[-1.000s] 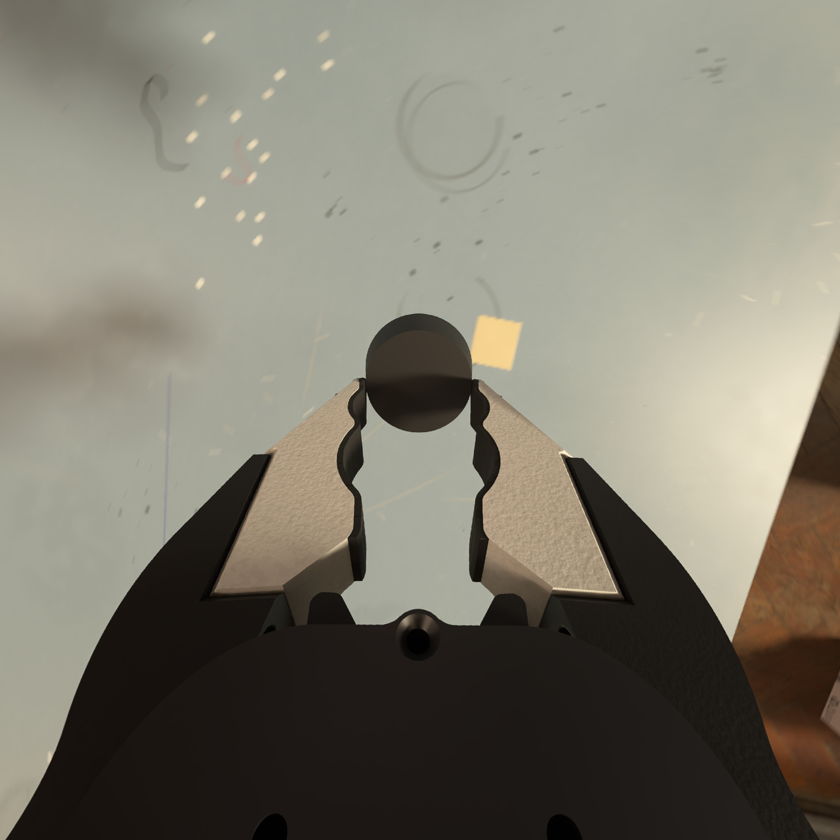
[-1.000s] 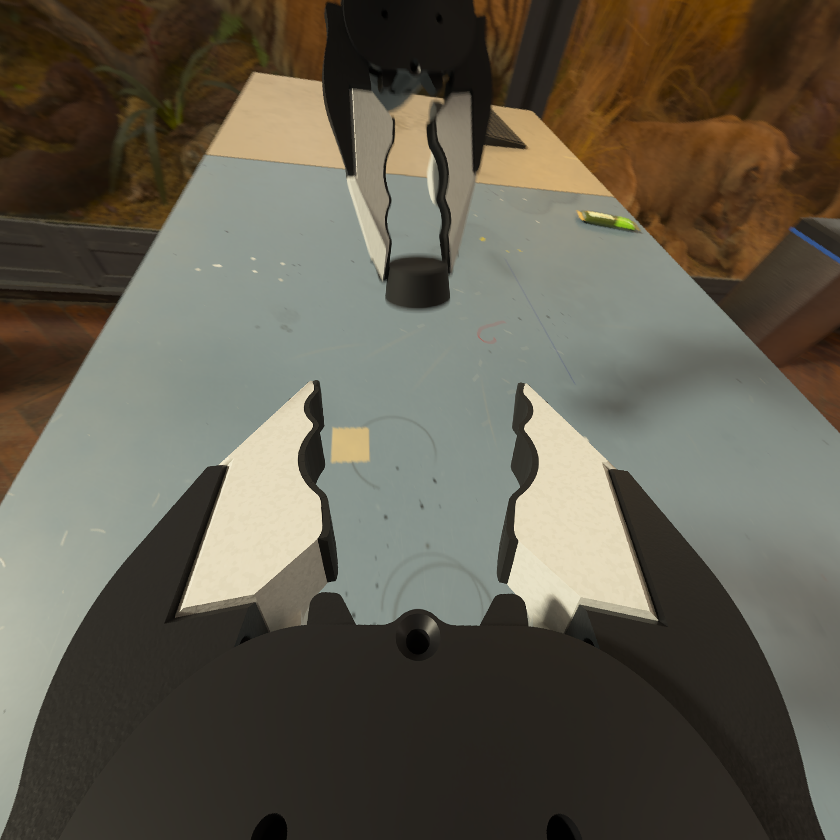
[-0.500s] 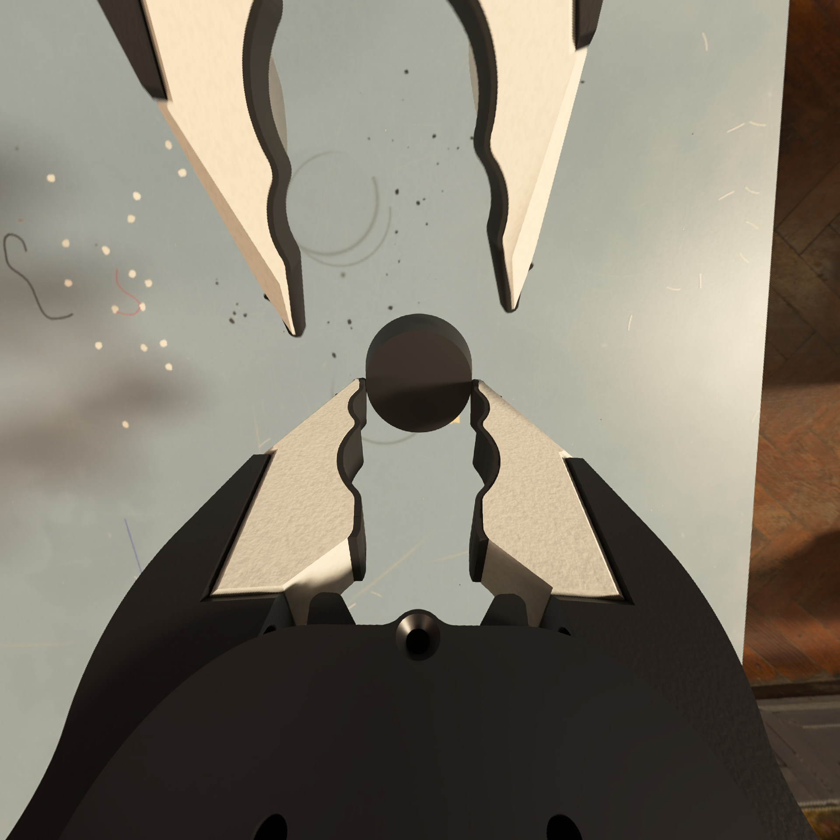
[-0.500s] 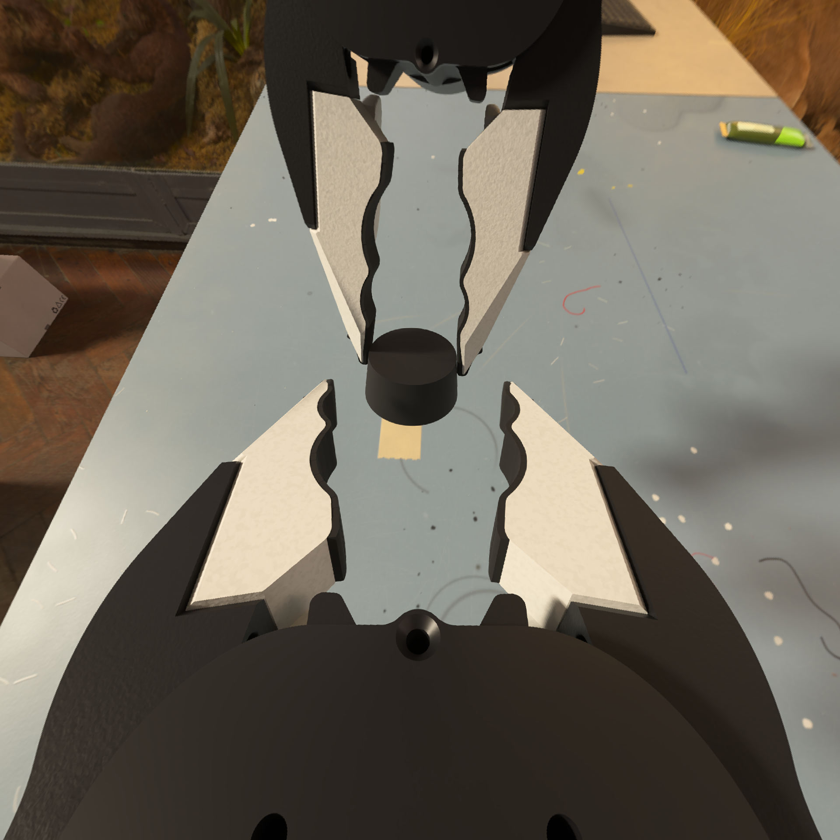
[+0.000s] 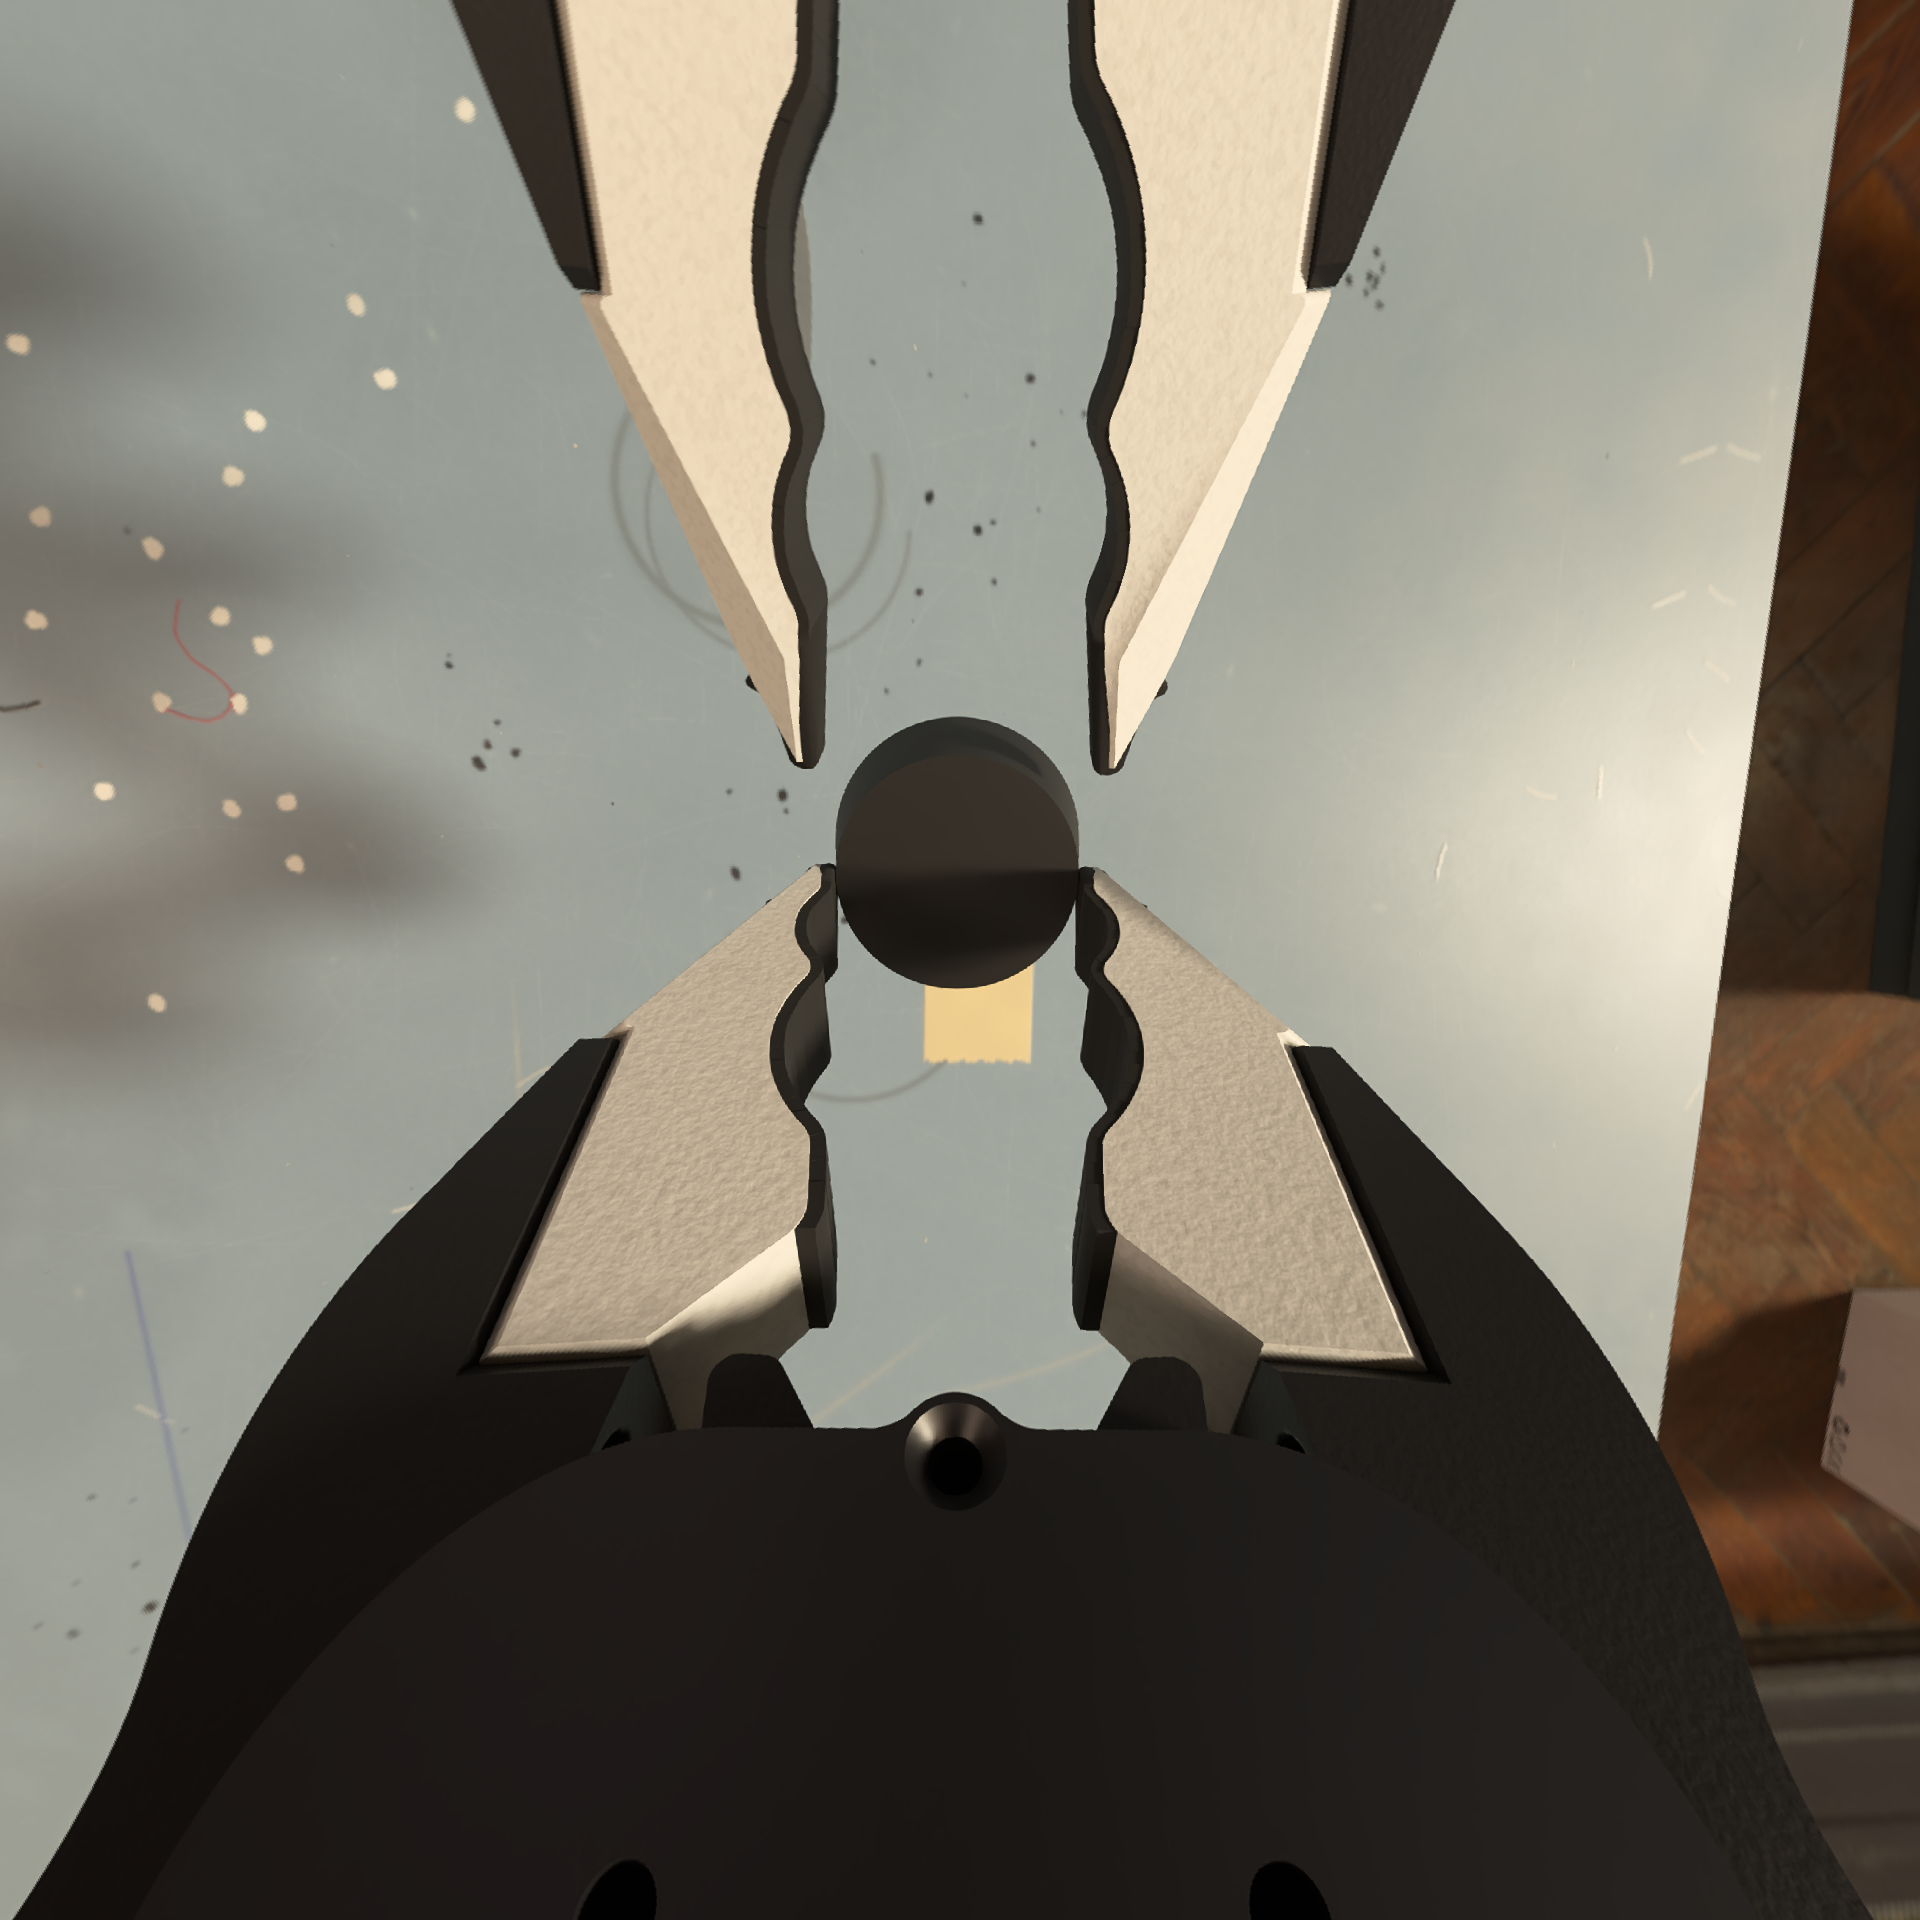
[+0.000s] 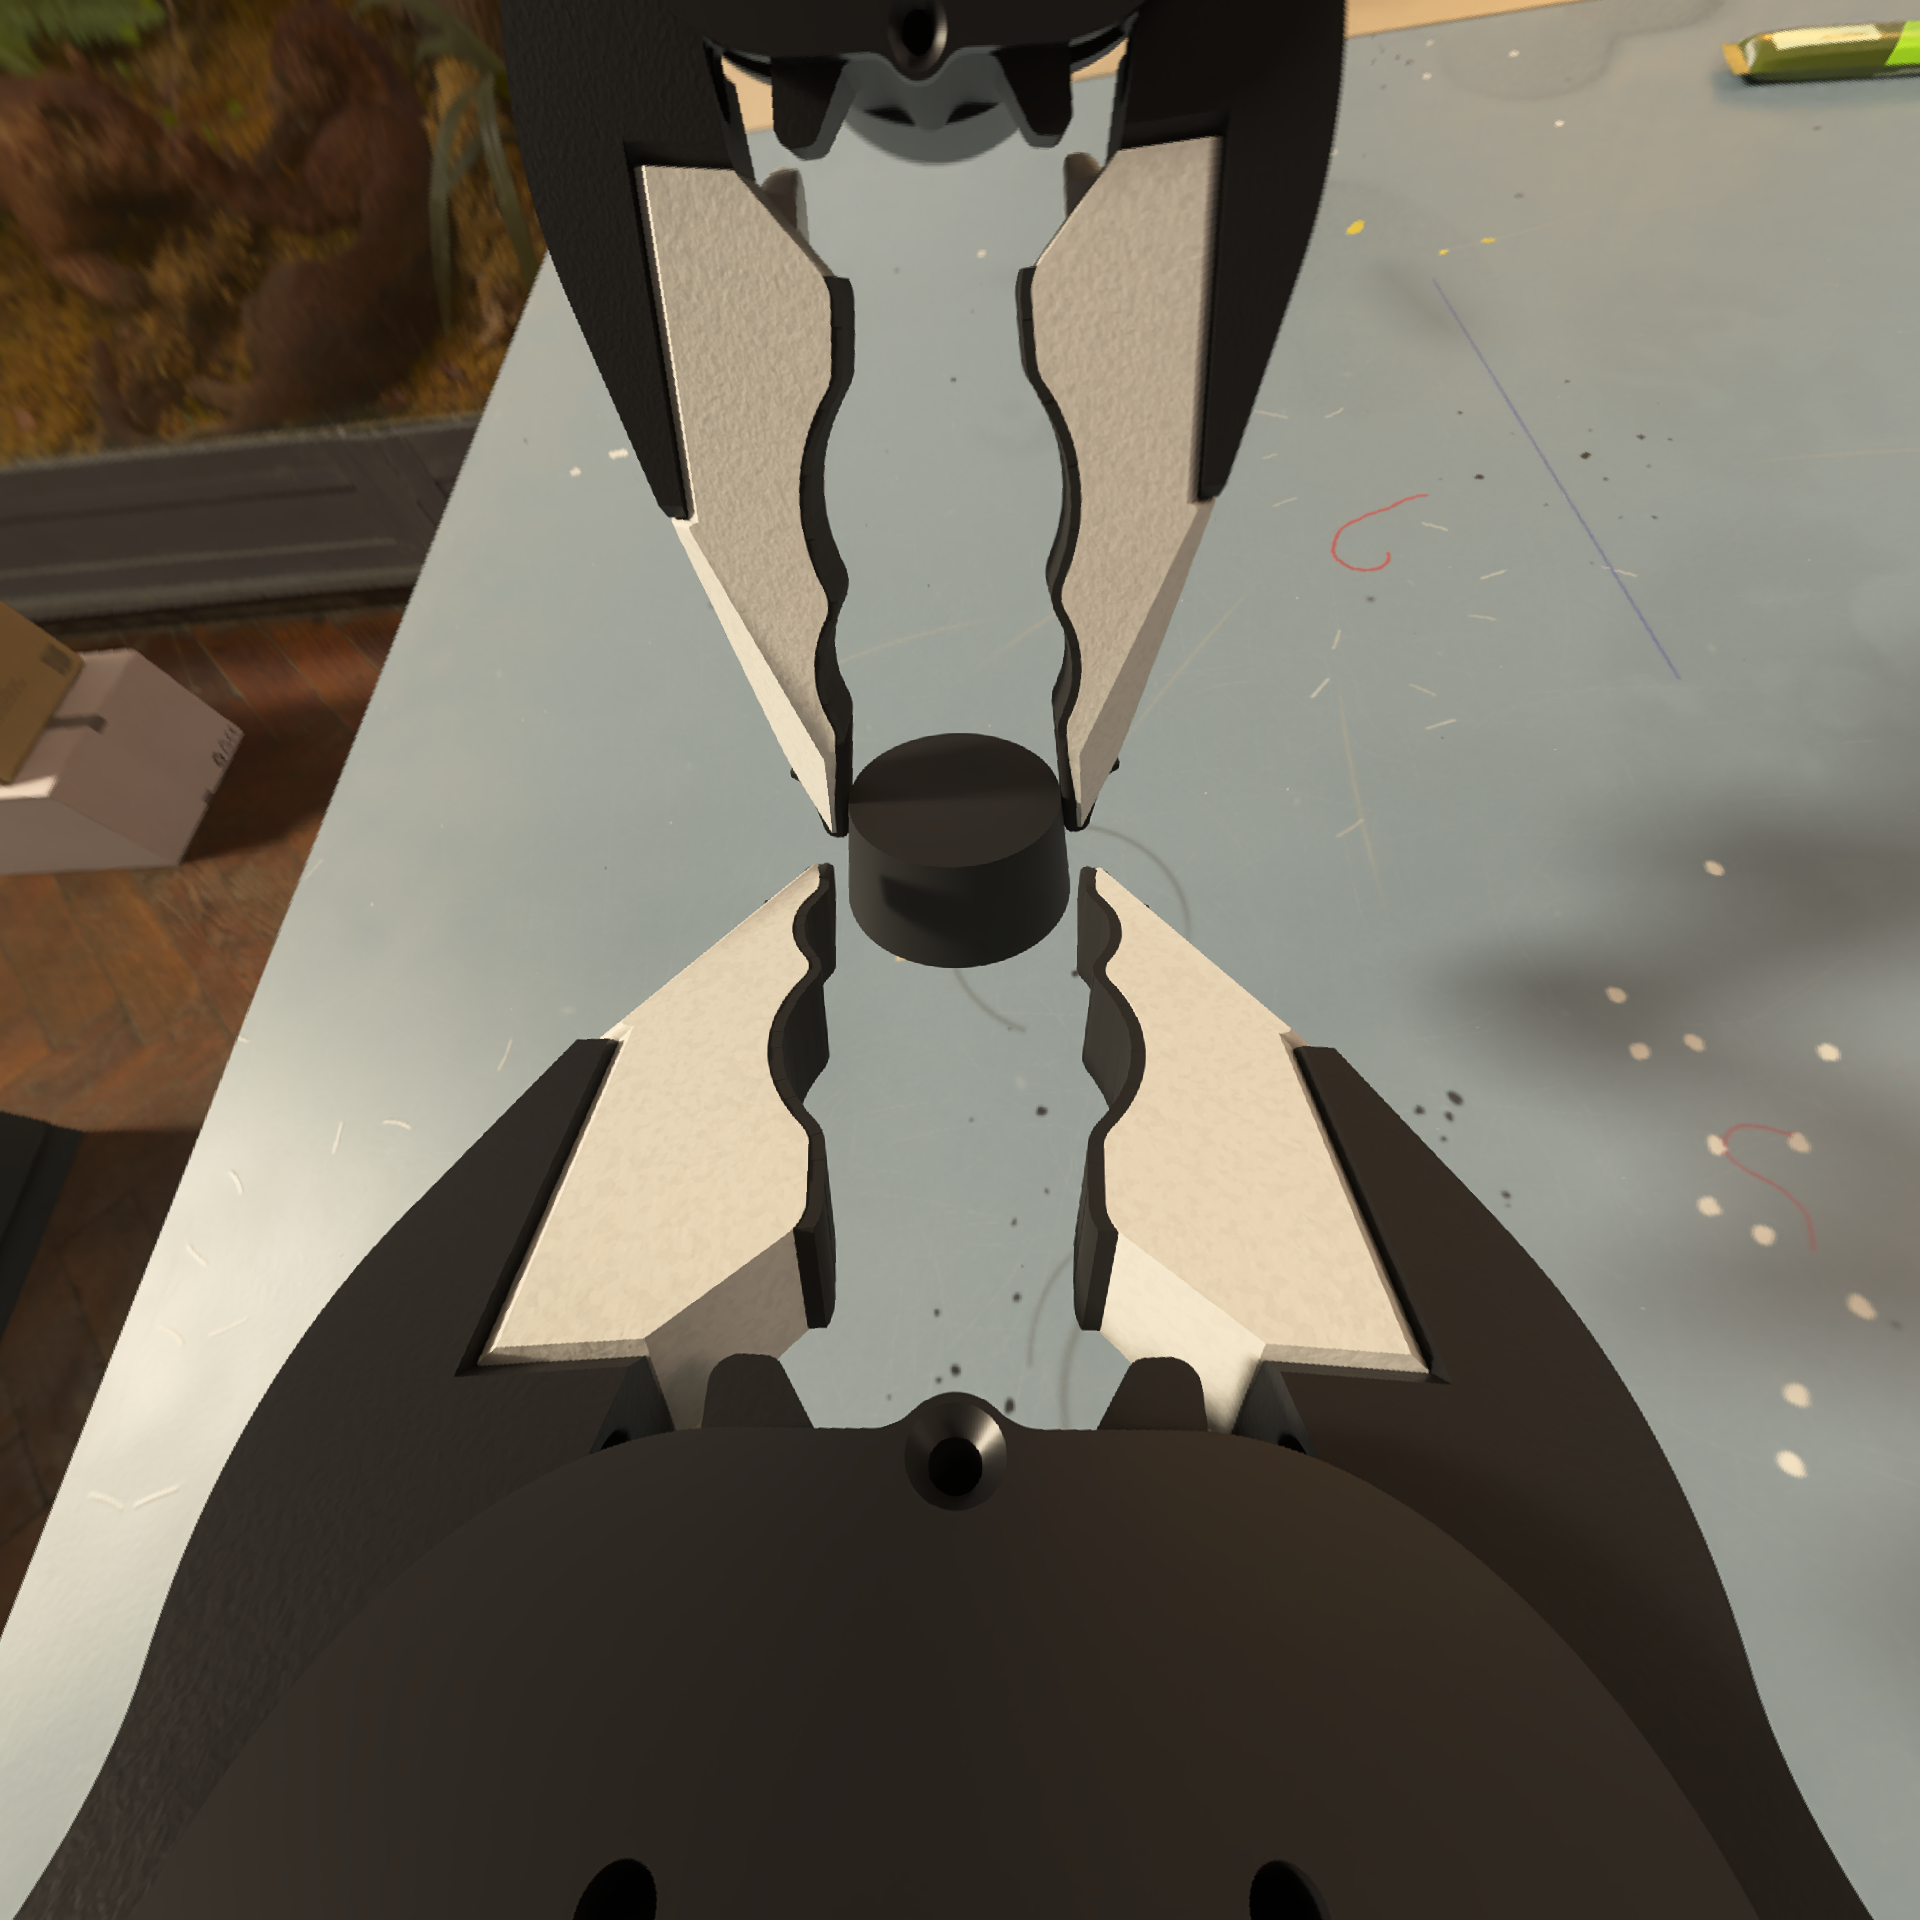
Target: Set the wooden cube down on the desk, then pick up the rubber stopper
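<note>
A black round rubber stopper (image 5: 956, 831) is held above the grey-blue desk (image 5: 312, 1039) between the fingertips of my left gripper (image 5: 956, 904), which is shut on it. My right gripper (image 5: 956, 764) faces it from the far side, jaws partly open, with its tips flanking the stopper's far edge. In the right wrist view the stopper (image 6: 956, 904) hangs just past my right gripper (image 6: 956, 883), with a thin gap on each side. The left gripper (image 6: 956, 821) reaches down from the top. No wooden cube is in view.
A tan square patch (image 5: 977, 1029) lies flat on the desk under the stopper. The desk's edge (image 5: 1756, 935) runs down the right, with wooden floor beyond. A green object (image 6: 1818, 52) lies at the far right. A white box (image 6: 104, 769) stands on the floor at left.
The two grippers have come together tip to tip. The right gripper's jaws have narrowed around the stopper. The left gripper has kept its hold on the stopper.
</note>
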Available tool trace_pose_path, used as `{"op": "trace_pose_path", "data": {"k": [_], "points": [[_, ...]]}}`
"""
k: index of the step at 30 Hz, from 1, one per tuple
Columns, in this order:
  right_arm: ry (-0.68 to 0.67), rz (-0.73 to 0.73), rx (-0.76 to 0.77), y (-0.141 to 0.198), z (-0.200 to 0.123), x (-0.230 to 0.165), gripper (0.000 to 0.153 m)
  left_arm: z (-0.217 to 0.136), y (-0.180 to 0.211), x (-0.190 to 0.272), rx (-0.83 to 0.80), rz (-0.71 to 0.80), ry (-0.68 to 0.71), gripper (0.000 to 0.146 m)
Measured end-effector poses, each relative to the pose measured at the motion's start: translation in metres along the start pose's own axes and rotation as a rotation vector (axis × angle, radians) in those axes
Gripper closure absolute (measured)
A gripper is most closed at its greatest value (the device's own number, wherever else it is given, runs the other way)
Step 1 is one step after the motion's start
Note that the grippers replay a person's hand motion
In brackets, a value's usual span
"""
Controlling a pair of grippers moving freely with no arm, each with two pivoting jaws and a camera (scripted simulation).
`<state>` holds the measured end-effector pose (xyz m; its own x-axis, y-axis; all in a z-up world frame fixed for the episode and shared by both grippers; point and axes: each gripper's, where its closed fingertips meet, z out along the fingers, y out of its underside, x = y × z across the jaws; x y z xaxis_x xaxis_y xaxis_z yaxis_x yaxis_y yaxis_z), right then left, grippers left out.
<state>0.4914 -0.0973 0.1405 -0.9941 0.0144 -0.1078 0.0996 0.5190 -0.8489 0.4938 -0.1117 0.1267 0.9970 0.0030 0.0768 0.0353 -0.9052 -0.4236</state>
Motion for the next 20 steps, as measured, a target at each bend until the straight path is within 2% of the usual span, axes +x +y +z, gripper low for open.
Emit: {"op": "trace_pose_path", "data": {"k": [6, 9, 12, 20], "points": [[-0.014, 0.042, 0.057, 0.006, 0.005, 0.005, 0.103, 0.008, 0.002, -0.005, 0.042, -0.012, -0.021, 0.1], [-0.033, 0.026, 0.003, 0.012, 0.01, 0.004, 0.095, 0.006, -0.001, -0.005, 0.047, 0.014, -0.033, 0.1], [0.008, -0.032, -0.029, 0.011, 0.01, 0.006, 0.097, 0.004, -0.001, -0.007, 0.036, 0.039, -0.045, 0.1], [0.013, -0.063, -0.004, 0.005, 0.007, 0.006, 0.097, -0.001, -0.003, -0.007, 0.063, 0.036, -0.048, 0.1]]}}
